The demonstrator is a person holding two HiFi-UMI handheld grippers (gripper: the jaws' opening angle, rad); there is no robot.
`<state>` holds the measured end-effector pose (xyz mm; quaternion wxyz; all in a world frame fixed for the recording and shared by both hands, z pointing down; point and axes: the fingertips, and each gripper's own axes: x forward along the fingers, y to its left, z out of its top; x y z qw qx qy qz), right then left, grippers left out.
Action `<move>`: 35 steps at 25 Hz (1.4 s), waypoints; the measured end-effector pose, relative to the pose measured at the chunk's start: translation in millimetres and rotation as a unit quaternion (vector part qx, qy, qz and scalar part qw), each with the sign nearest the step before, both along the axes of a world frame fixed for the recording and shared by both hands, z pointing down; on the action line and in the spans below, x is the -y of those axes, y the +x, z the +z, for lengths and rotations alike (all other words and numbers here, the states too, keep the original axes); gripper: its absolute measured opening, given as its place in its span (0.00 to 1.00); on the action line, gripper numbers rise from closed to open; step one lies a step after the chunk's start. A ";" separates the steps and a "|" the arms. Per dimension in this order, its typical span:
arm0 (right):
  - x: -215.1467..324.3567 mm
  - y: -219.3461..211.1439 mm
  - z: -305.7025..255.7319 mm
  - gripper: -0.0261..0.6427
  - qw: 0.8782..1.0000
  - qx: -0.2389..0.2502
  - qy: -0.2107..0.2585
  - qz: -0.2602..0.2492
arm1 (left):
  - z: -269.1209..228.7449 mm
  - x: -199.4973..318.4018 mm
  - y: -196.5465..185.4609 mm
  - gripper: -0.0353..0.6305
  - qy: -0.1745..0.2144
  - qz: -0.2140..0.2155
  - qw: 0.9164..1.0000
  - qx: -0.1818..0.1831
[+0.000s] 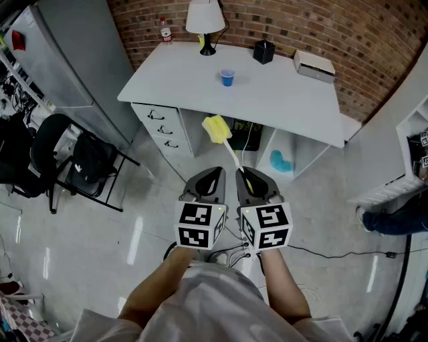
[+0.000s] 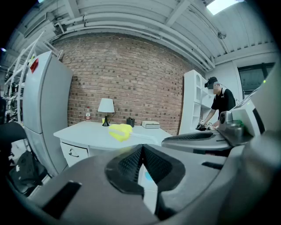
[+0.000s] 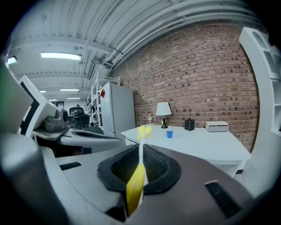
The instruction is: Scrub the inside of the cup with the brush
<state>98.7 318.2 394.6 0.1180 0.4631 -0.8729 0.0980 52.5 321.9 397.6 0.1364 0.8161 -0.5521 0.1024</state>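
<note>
Short of the white table [image 1: 287, 93], scrubbing has not begun. The left gripper [image 1: 210, 179] has its jaws together and empty. The right gripper [image 1: 251, 179] has its jaws clamped on the yellow brush [image 1: 217, 128] handle. The blue cup [image 1: 227, 77] stands on the table, well apart from both.

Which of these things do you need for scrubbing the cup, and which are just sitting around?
For the job: brush, held in the right gripper; blue cup on the desk.
Just lying about: lamp, bottle, black box, white box, chair.
</note>
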 end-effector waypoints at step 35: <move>165.6 -41.8 10.4 0.08 0.997 0.006 -0.026 0.069 | 15.1 182.1 -39.5 0.06 -0.026 0.084 0.996 -0.021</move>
